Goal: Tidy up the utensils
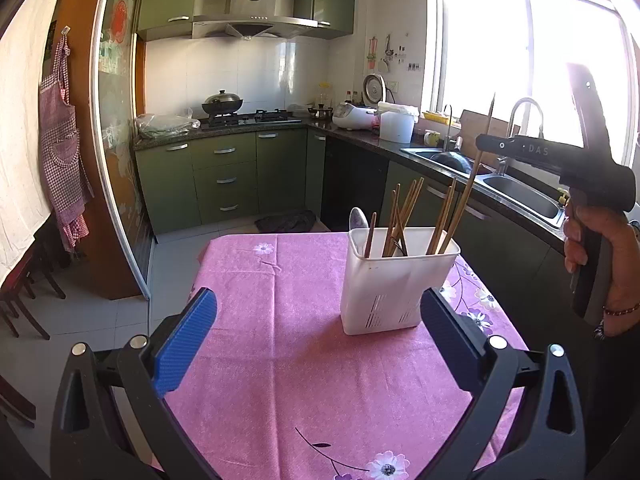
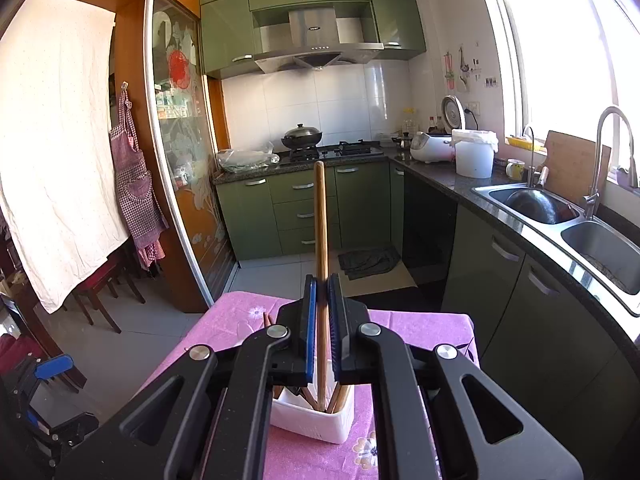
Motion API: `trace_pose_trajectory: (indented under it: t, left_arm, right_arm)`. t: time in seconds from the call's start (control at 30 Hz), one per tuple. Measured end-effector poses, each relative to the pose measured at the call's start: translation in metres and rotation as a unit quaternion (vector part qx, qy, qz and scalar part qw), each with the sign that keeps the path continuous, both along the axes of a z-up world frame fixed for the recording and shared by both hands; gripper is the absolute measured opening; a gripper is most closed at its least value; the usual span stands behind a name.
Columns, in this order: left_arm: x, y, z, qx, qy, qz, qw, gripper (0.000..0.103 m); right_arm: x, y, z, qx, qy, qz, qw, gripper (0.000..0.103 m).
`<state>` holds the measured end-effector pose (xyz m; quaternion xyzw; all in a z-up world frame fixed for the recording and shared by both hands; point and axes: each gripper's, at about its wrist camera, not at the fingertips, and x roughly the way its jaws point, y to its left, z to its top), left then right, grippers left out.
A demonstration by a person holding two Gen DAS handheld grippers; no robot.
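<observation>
A white utensil holder [image 1: 396,280] stands on the pink flowered tablecloth [image 1: 280,340], holding several wooden chopsticks [image 1: 404,220] and a spoon [image 1: 357,218]. My left gripper [image 1: 318,334] is open and empty, hovering over the cloth just in front of the holder. My right gripper [image 2: 322,300] is shut on one wooden chopstick [image 2: 321,232], held upright with its lower end inside the holder [image 2: 316,420]. In the left wrist view the right gripper [image 1: 486,144] sits above the holder's right side, pinching that chopstick [image 1: 468,196].
The table's far edge drops to a tiled floor. A dark counter with a double sink [image 2: 560,216] runs along the right. Green cabinets and a stove with a wok [image 2: 302,136] stand at the back. Chairs [image 2: 100,284] stand to the left.
</observation>
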<state>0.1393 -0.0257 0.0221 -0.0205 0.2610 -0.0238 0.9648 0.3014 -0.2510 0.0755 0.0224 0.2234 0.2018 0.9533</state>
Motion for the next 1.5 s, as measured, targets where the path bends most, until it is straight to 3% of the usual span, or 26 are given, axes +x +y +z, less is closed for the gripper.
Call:
trace_pose_trajectory:
  t: [0.3, 0.57, 0.63, 0.8, 0.87, 1.0, 1.03, 1.23, 1.33, 1.5]
  left_arm:
    - [0.003, -0.001, -0.013, 0.005, 0.016, -0.004, 0.9998, 0.097]
    - [0.000, -0.007, -0.016, 0.007, 0.021, -0.009, 0.9997, 0.097]
    - [-0.002, -0.008, -0.015, 0.007, 0.019, -0.010, 0.9997, 0.097]
    - [-0.010, -0.005, -0.017, 0.000, 0.017, -0.015, 0.9997, 0.097]
    - [-0.014, -0.005, -0.021, -0.004, 0.019, -0.017, 0.9997, 0.097]
    - [-0.024, -0.003, -0.029, -0.006, 0.025, -0.024, 0.9994, 0.097]
    - [-0.028, -0.003, -0.030, -0.002, 0.025, -0.024, 0.9994, 0.097]
    - [-0.059, -0.001, -0.033, 0.009, 0.016, -0.023, 0.9996, 0.097]
    - [-0.073, 0.002, -0.033, 0.005, 0.012, -0.021, 0.9997, 0.097]
    - [-0.086, 0.005, -0.034, -0.003, 0.013, -0.021, 0.9997, 0.097]
  right_arm:
    - [0.014, 0.014, -0.061, -0.015, 0.046, 0.008, 0.999, 0.007]
    - [0.019, 0.013, -0.085, -0.034, 0.055, 0.002, 0.998, 0.010]
    - [0.009, 0.011, -0.082, -0.031, 0.049, 0.001, 0.998, 0.017]
    - [-0.054, 0.003, -0.077, -0.032, 0.016, 0.006, 0.999, 0.019]
    - [-0.086, -0.001, -0.084, -0.031, 0.007, 0.003, 0.999, 0.034]
    - [-0.141, -0.011, -0.108, -0.024, 0.006, -0.011, 1.000, 0.053]
    - [-0.154, -0.014, -0.113, -0.021, 0.005, -0.016, 1.000, 0.063]
    - [-0.216, -0.029, -0.129, -0.005, -0.012, -0.039, 0.999, 0.091]
    - [-0.238, -0.031, -0.126, -0.010, -0.021, -0.045, 0.999, 0.098]
    - [-0.265, -0.033, -0.121, -0.027, -0.034, -0.058, 0.997, 0.098]
